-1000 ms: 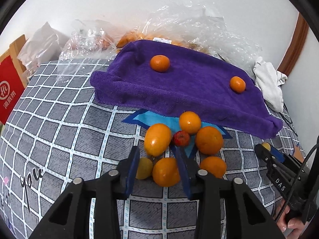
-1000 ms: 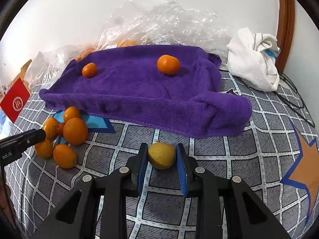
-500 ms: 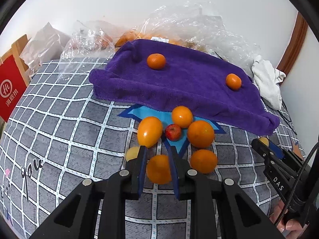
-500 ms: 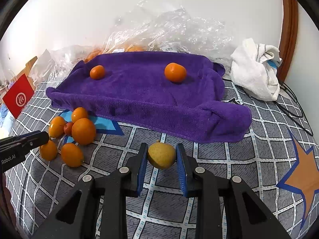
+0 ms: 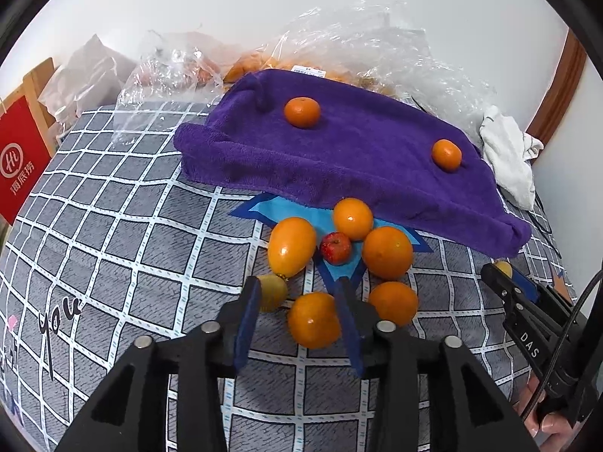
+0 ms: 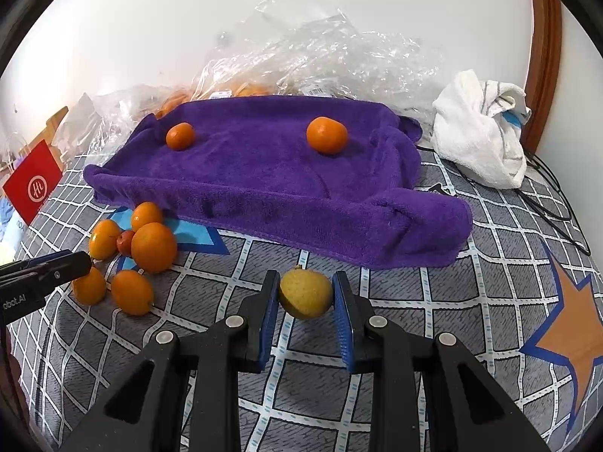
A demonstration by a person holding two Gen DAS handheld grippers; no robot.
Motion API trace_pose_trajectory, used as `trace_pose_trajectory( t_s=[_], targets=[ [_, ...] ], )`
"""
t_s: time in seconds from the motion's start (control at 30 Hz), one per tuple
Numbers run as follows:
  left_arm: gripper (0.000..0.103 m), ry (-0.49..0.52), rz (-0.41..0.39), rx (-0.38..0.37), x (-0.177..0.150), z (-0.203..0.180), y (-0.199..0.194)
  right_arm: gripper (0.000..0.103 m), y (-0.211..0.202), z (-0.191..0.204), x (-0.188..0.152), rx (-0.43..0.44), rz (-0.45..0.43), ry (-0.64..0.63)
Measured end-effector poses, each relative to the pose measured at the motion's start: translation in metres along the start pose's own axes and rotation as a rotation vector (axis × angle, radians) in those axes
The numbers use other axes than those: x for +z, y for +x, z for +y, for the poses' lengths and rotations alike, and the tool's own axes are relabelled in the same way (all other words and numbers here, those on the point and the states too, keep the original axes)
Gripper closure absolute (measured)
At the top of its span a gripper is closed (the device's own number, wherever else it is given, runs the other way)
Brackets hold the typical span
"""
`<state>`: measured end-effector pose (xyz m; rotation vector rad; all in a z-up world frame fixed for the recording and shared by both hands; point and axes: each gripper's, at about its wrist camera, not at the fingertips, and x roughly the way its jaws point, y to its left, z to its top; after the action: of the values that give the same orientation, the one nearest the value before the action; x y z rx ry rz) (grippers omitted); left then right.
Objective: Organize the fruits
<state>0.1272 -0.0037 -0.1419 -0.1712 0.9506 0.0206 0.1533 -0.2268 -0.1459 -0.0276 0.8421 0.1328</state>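
Note:
A purple towel [image 5: 361, 162] lies on the checked bedspread with two small oranges [image 5: 302, 112] [image 5: 446, 155] on it. In front of it is a cluster of oranges around a small red fruit [image 5: 335, 248]. My left gripper [image 5: 297, 301] is open around one orange [image 5: 314, 320] of the cluster, with a small yellow fruit [image 5: 272, 291] by its left finger. My right gripper [image 6: 305, 293] is shut on a yellow fruit [image 6: 305, 293] just above the bedspread, in front of the towel [image 6: 271, 177]. The cluster [image 6: 152, 241] shows at the left there.
Crumpled clear plastic bags [image 5: 377, 52] with more oranges lie behind the towel. A white cloth [image 6: 482, 132] and black cables sit at the right. A red sign [image 5: 19, 162] stands at the left. The wall is close behind.
My left gripper closed around the orange half a second ago and now stands wider open around it. My right gripper has kept its hold on the yellow fruit and drawn slightly back from the towel.

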Motion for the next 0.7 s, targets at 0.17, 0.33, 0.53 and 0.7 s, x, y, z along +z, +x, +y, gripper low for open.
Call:
trace_pose_trajectory(
  t_s=[0.17,0.33,0.53,0.7],
  targets=[
    [0.059,0.009,-0.001,-0.017,0.001,0.003,0.002,0.075,-0.001,-0.005,0.001,0.006,-0.009,0.029],
    [0.057,0.010,0.017,-0.020,0.008,0.002,0.010,0.075,0.001,-0.008,0.001,0.008,-0.007,0.046],
    [0.046,0.088,0.006,-0.014,-0.001,-0.007,0.010,0.075,0.004,-0.002,0.000,-0.006,-0.003,0.026],
    [0.046,0.085,-0.001,-0.041,-0.003,0.002,0.009,0.075,0.006,0.002,-0.002,-0.007,0.000,0.006]
  ],
)
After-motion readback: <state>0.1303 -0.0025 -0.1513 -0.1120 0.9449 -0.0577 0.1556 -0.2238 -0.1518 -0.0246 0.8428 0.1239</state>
